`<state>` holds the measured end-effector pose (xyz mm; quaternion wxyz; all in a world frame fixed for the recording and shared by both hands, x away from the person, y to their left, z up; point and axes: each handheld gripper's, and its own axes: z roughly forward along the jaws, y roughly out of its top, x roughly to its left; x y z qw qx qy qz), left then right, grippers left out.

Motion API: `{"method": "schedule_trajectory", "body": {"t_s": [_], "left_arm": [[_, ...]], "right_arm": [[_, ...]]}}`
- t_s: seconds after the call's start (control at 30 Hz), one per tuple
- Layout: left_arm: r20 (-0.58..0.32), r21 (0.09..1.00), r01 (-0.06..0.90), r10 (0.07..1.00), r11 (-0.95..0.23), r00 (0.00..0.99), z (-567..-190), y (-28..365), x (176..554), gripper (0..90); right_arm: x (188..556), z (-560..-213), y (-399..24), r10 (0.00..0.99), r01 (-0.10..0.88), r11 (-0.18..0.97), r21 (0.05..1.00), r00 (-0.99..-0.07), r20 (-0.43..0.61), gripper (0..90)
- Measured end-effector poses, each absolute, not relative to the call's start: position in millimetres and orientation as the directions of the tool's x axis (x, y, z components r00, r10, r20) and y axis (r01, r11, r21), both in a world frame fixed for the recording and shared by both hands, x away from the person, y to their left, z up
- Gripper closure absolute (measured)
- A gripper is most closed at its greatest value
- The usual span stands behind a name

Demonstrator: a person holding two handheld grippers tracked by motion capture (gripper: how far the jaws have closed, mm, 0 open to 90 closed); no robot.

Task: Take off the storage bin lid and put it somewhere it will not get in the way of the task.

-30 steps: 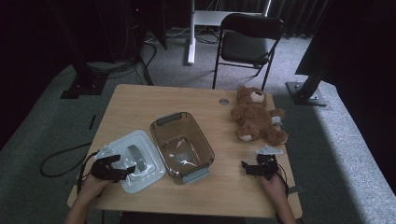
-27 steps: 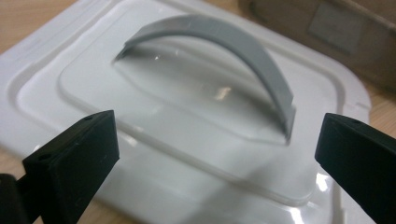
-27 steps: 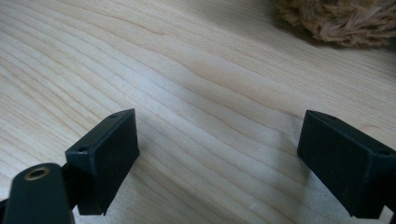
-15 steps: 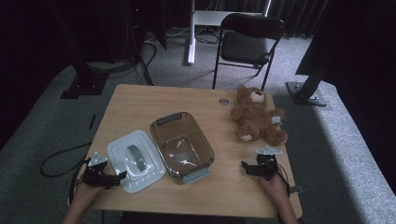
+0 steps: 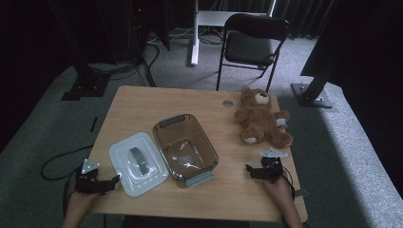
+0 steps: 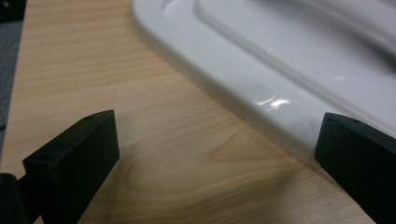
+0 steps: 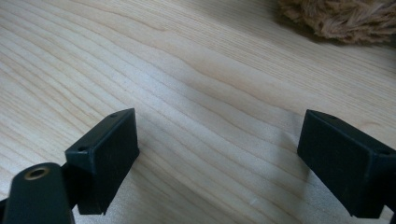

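A white lid (image 5: 138,164) with a grey handle lies flat at the table's front left, touching a clear brown container (image 5: 185,147) that stands open beside it. A brown teddy bear (image 5: 260,118) lies on its back at the right rear. My left gripper (image 5: 113,180) rests open at the front left corner, its jaws just short of the lid's near edge. In the left gripper view the left gripper (image 6: 215,130) frames bare wood, with the lid (image 6: 280,60) rim beside one jaw. My right gripper (image 5: 248,169) sits open on the table in front of the bear; in its own view the right gripper (image 7: 219,126) holds nothing, with bear fur (image 7: 341,14) ahead.
The wooden table (image 5: 142,109) has a small round grommet hole (image 5: 228,103) at the rear. A black folding chair (image 5: 252,45) stands behind the table. Dark stands and cables sit on the grey carpet to the left and right.
My left gripper has drawn back off the lid toward the table's front left corner. The lid lies where it was. The right gripper has not moved.
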<state>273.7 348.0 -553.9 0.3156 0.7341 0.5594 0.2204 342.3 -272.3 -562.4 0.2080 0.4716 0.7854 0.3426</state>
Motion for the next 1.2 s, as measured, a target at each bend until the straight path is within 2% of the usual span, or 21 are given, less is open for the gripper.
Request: {"method": "schedule_trajectory", "body": {"t_s": [0.17,0.27,0.4,0.57,0.8,1.2], "left_arm": [[-0.023,0.704,0.689,0.965,-0.17,0.262,-555.3,349.6,274.8,0.6],[-0.024,0.709,0.684,0.964,-0.171,0.266,-555.8,350.0,276.1,0.6],[-0.004,0.71,0.679,0.964,-0.186,0.267,-556.8,349.1,278.0,0.6],[0.003,0.712,0.679,0.968,-0.179,0.252,-557.2,349.6,280.4,0.6],[0.026,0.705,0.683,0.97,-0.189,0.241,-557.4,347.2,283.5,0.6],[0.026,0.704,0.689,0.976,-0.171,0.216,-557.2,345.1,286.8,0.6]], "right_arm": [[341.8,-558.3,-269.4,0.89,0.634,0.325,0.702,-0.456,0.0,11.6],[342.3,-552.2,-271.1,0.887,0.664,0.3,0.685,-0.458,0.056,13.9],[340.6,-542.2,-275.2,0.89,0.65,0.268,0.711,-0.45,0.076,12.6],[343.4,-508.4,-291.7,0.918,0.606,0.171,0.777,-0.385,0.098,11.6],[367.1,-478.3,-308.1,0.954,0.593,0.116,0.797,-0.29,0.077,11.6],[412.7,-460.9,-320.5,0.973,0.594,0.038,0.804,-0.203,0.105,11.6]]}}
